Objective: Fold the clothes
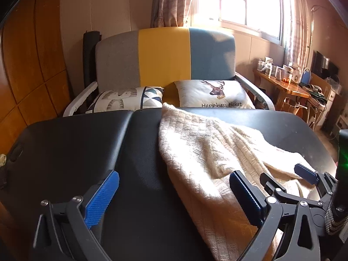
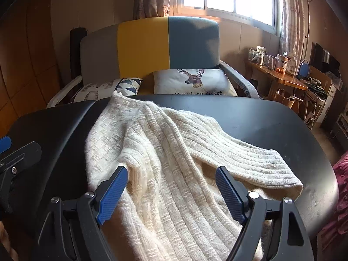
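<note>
A cream knitted sweater [image 1: 202, 152] [image 2: 165, 152] lies crumpled on a black padded table [image 1: 76, 143] [image 2: 261, 117], one ribbed sleeve reaching to the right. My left gripper [image 1: 174, 184] is open above the sweater's left edge; its right finger hangs over the knit, its left finger over bare table. My right gripper [image 2: 171, 180] is open too, spread wide just above the sweater's near part, holding nothing. In the left wrist view the right gripper's fingers [image 1: 304, 173] show at the far right, over the sweater. The right wrist view catches part of the left gripper's finger [image 2: 5, 142] at its left edge.
Behind the table stands a grey, yellow and blue sofa [image 1: 163, 54] [image 2: 143, 45] with two printed cushions [image 1: 211, 93] [image 2: 191, 80]. A cluttered wooden desk [image 1: 282, 84] [image 2: 280, 76] is at the right under the window. Wooden panels [image 1: 28, 69] line the left wall.
</note>
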`<state>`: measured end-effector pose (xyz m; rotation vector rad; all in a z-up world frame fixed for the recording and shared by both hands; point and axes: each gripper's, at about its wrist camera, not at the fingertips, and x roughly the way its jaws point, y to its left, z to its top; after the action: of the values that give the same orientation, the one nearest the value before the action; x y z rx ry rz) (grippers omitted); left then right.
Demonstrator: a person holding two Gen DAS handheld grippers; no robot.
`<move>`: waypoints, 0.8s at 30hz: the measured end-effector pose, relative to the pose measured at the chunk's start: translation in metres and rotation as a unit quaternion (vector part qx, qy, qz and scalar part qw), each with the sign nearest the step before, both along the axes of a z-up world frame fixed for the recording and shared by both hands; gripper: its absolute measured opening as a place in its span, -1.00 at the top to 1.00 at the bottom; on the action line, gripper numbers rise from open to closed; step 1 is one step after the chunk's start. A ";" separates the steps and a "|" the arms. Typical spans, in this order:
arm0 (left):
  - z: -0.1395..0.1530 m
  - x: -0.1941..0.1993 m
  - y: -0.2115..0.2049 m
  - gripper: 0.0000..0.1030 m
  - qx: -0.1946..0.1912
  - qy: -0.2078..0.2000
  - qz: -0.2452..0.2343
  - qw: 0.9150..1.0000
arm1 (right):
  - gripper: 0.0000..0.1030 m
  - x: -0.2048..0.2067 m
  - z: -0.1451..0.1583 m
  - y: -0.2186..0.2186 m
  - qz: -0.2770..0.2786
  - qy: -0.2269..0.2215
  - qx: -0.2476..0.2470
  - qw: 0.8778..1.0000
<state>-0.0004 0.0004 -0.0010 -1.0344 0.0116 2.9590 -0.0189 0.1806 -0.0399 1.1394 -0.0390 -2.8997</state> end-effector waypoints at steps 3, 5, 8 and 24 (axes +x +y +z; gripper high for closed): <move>-0.003 -0.001 0.001 -0.99 -0.003 -0.012 0.000 1.000 | -0.64 -0.001 0.000 -0.001 0.001 -0.003 0.007 1.000; -0.006 -0.002 0.002 -0.99 -0.004 -0.020 0.000 1.000 | -0.64 -0.001 0.000 -0.001 0.002 -0.006 0.012 1.000; -0.009 -0.004 0.003 -0.99 -0.007 -0.031 0.000 0.999 | -0.64 -0.002 -0.001 -0.001 0.003 -0.007 0.016 1.000; -0.065 0.001 -0.059 -0.99 0.062 -0.105 -0.022 0.992 | -0.64 -0.003 -0.012 0.002 0.039 -0.020 -0.014 0.999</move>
<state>0.0007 -0.0585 -0.0660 -1.3030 -0.1469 2.7546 -0.0222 0.1821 -0.0516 1.1685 -0.0347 -2.7998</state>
